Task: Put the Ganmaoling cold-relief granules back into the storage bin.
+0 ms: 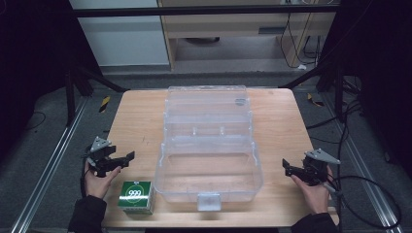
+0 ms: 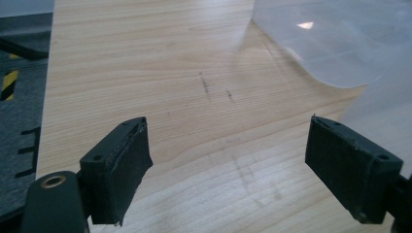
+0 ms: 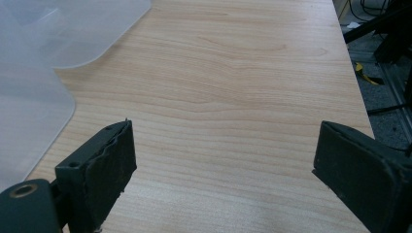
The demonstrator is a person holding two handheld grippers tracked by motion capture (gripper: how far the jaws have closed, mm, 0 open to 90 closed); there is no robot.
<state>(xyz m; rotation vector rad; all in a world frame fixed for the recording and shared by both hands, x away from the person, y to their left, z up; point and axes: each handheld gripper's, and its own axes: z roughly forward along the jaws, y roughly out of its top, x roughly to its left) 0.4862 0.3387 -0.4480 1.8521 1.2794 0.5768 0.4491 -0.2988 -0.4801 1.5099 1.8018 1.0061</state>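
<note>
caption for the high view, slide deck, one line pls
Open clear plastic box on wooden table, green carton at its left, left gripper and right gripper open either side.

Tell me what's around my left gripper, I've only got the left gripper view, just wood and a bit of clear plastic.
Observer: That plastic is a clear storage box in the middle of the table, its lid laid open away from you.
Operator: Anything closer to me?
Observer: A green carton marked 999 stands at the near edge, beside the box's left front corner and nearer you than the left gripper.
Operator: And my other hand?
Observer: The right gripper is off the box's right side, jaws open, holding nothing.
</note>
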